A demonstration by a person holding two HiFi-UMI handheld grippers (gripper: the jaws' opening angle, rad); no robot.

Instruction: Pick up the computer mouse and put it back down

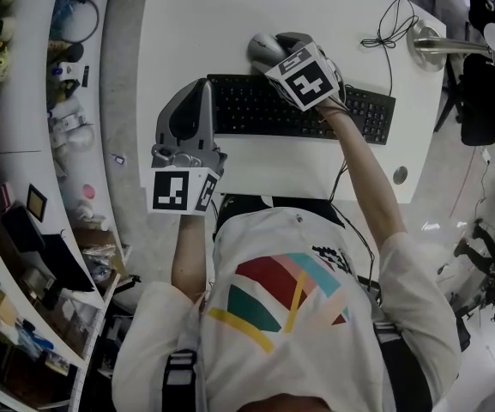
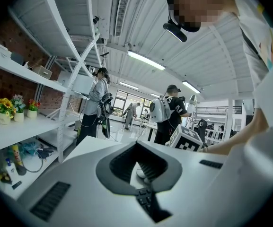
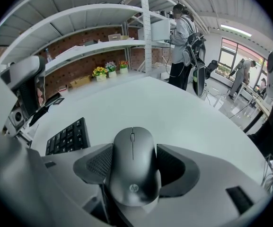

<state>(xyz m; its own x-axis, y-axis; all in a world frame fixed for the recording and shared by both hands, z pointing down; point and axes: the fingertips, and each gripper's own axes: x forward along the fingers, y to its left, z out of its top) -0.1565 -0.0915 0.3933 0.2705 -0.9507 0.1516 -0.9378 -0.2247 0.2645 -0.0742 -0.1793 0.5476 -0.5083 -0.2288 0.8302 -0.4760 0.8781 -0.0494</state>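
The mouse (image 3: 132,167) lies on the white worktop (image 1: 230,7) just past the far edge of the keyboard (image 1: 256,110), and it already sits inside the right gripper (image 3: 133,151). That gripper's fingers (image 3: 90,167) stand wide, one along each long flank of the mouse. In the right gripper view the mouse's long axis runs straight along the line the gripper points. Its wheel end faces away, past the fingertips, and its logo end sits deep toward the gripper's body. The ribbed faces lie just beside the flanks. The left one looks to be touching or nearly so, and the right one shows a thin dark seam, so I judge that no firm pinch is made yet. The grip therefore turns on a squeeze across the mouse's short width, with no reaching or turning left to do. Because the fingers meet the sides squarely and the body is centred between them, the mouse should rise level rather than swing. The left gripper (image 1: 194,101) hovers on the near side of the keyboard, well apart from the mouse. Its fingers are drawn together at the tips on nothing, and it looks to have no part in the lift.
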